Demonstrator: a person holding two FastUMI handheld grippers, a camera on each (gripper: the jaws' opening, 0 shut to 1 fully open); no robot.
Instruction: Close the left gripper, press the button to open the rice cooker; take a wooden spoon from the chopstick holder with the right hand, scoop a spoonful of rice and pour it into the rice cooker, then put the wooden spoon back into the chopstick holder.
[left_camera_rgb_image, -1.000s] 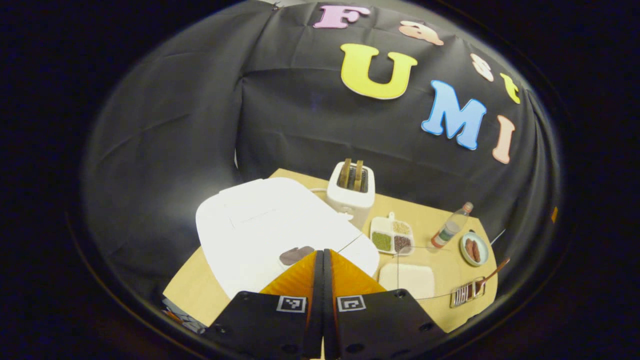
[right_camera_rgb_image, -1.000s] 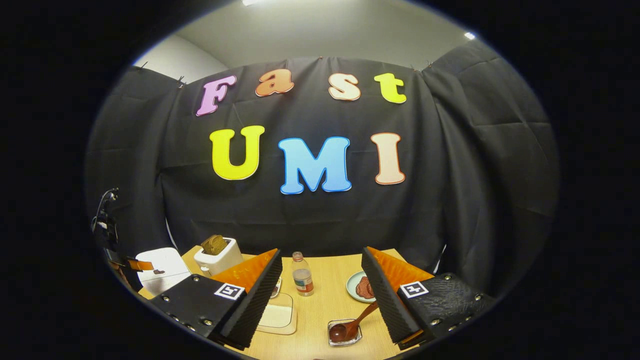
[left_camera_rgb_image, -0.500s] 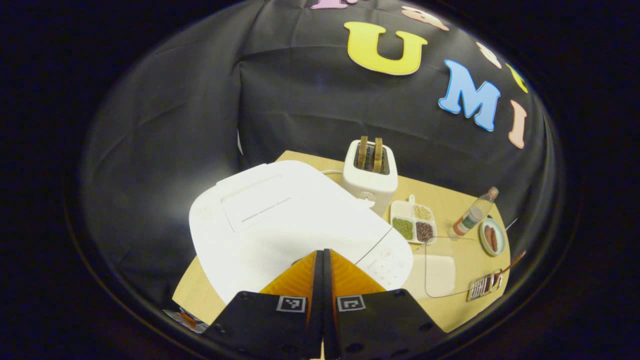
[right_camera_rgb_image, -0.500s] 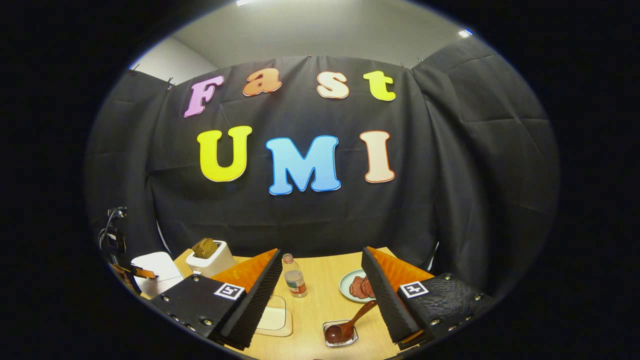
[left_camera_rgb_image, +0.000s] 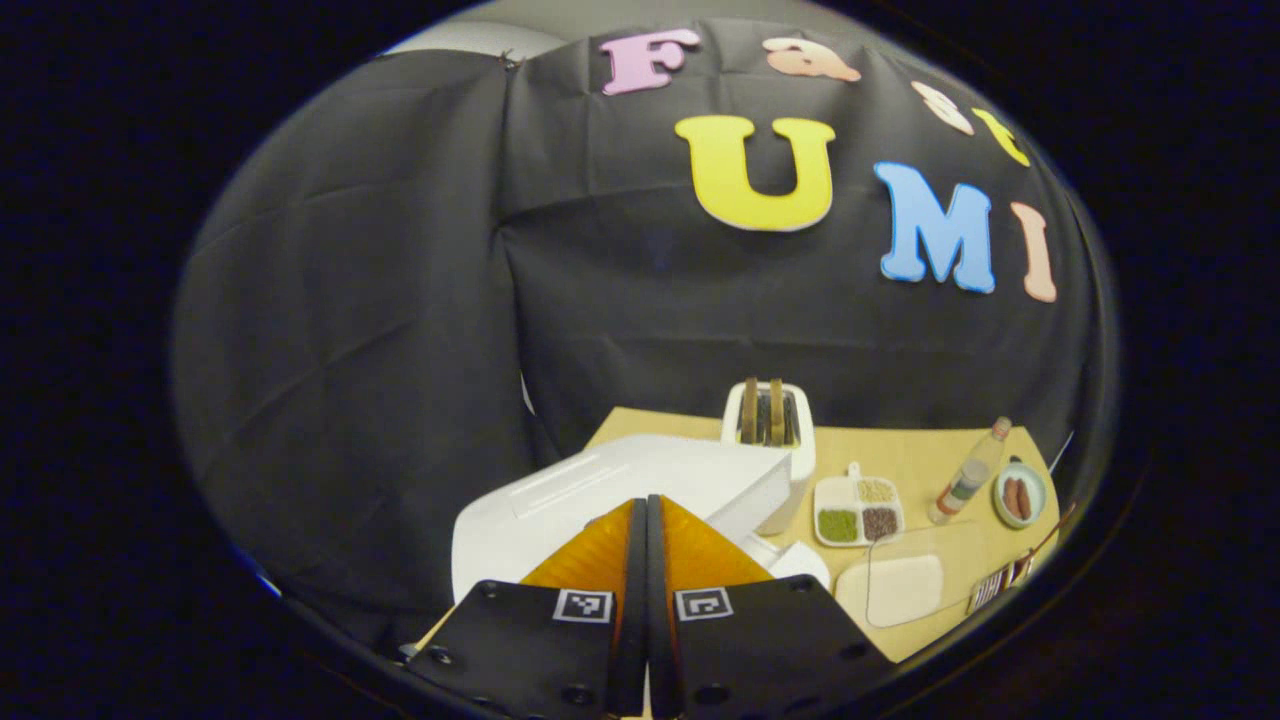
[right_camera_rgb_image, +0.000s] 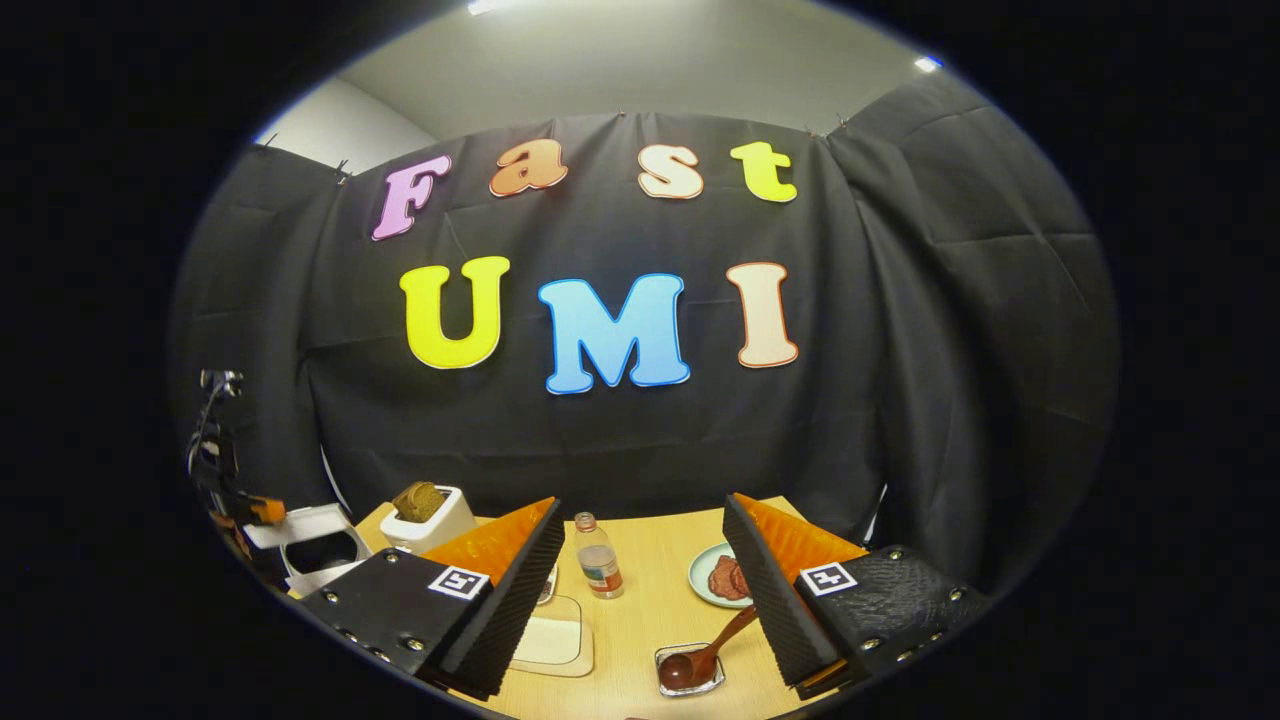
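Observation:
In the left gripper view my left gripper (left_camera_rgb_image: 646, 500) is shut with nothing between its fingers, its tips over the white rice cooker (left_camera_rgb_image: 560, 510), whose lid (left_camera_rgb_image: 640, 475) stands tilted up. The right gripper view has the cooker (right_camera_rgb_image: 318, 553) open at the far left, its dark pot visible, and the left gripper (right_camera_rgb_image: 255, 511) above it. My right gripper (right_camera_rgb_image: 645, 560) is open and holds nothing, hovering over the table. The wooden spoon (right_camera_rgb_image: 705, 655) rests in the chopstick holder (right_camera_rgb_image: 690, 672) just below and between the fingers. A clear box of rice (right_camera_rgb_image: 550, 640) lies to its left.
On the wooden table (right_camera_rgb_image: 650, 610) stand a white toaster (left_camera_rgb_image: 772, 425) with toast, a divided dish of grains (left_camera_rgb_image: 858, 510), a small bottle (right_camera_rgb_image: 598, 557) and a plate of sausages (right_camera_rgb_image: 722, 576). The holder (left_camera_rgb_image: 1000, 588) sits near the table's right edge.
The rice cooker's lid has sprung up from flat to tilted open. My left gripper has drawn up and back from it, still shut. The right gripper has hardly moved.

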